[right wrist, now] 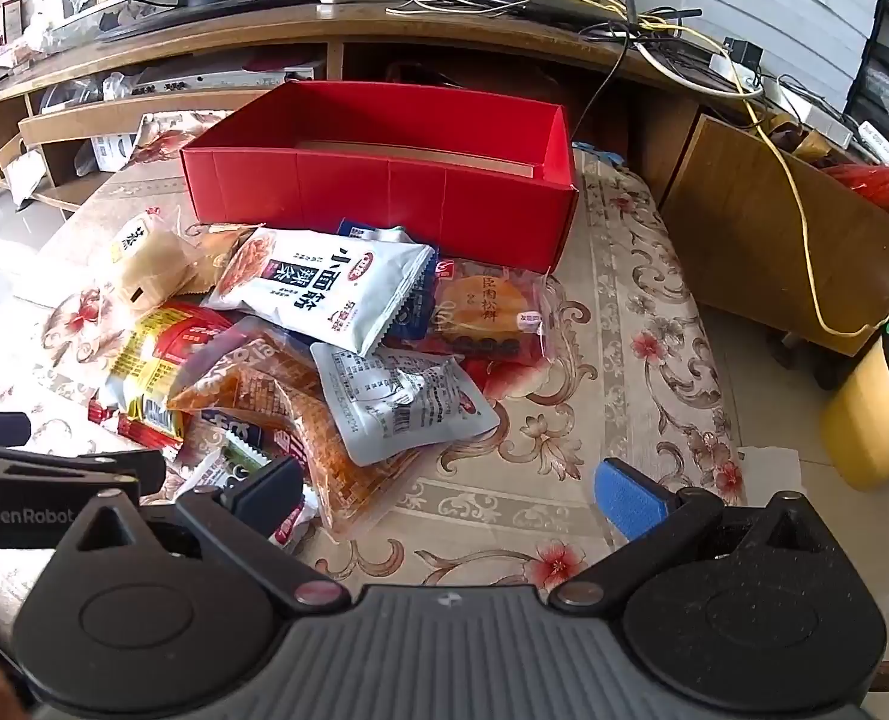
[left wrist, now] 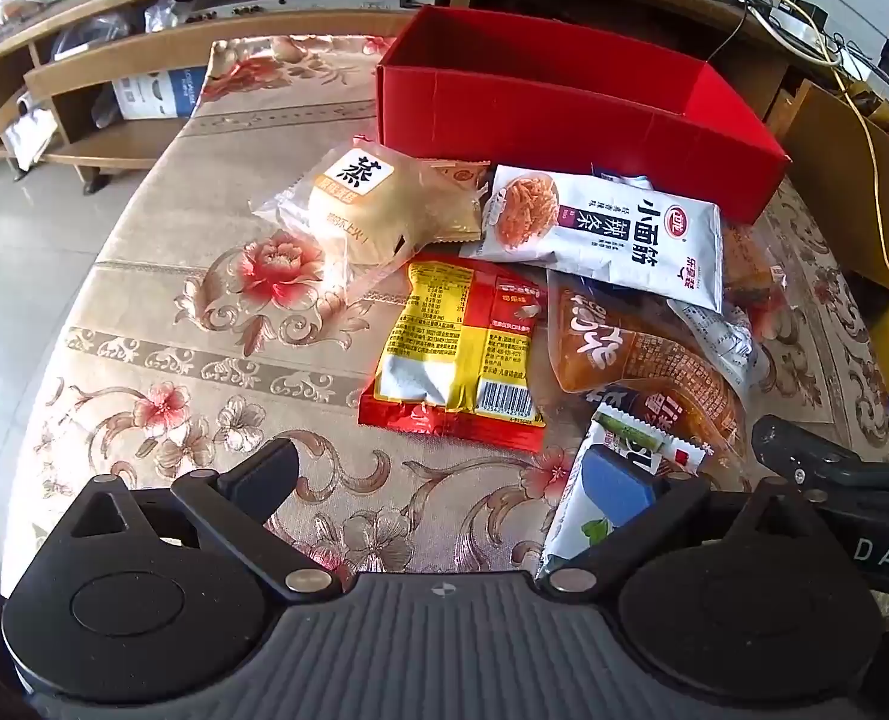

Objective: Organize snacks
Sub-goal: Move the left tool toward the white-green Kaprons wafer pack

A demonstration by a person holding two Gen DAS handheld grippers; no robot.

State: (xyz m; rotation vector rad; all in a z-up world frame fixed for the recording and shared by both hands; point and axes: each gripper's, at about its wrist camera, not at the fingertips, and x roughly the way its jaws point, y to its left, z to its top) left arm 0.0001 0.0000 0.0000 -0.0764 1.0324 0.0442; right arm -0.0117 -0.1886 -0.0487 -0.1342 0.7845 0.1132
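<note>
An open red box (left wrist: 540, 114) (right wrist: 384, 192) stands at the back of the floral table and looks empty. In front of it lies a pile of snacks: a white spicy-strip bag (left wrist: 612, 234) (right wrist: 324, 282), a steamed cake in clear wrap (left wrist: 360, 204) (right wrist: 144, 264), a red and yellow bag (left wrist: 462, 348), an orange bag (left wrist: 642, 354) (right wrist: 288, 402), a grey-white pouch (right wrist: 396, 402) and a pork floss cake (right wrist: 486, 312). My left gripper (left wrist: 444, 474) is open and empty before the pile. My right gripper (right wrist: 450, 492) is open and empty at the pile's near right.
The table (left wrist: 204, 312) (right wrist: 624, 360) carries a floral cloth. A wooden TV stand (right wrist: 336, 30) with cables runs behind. A cardboard box (right wrist: 768, 228) and a yellow bin (right wrist: 876, 420) stand on the floor to the right.
</note>
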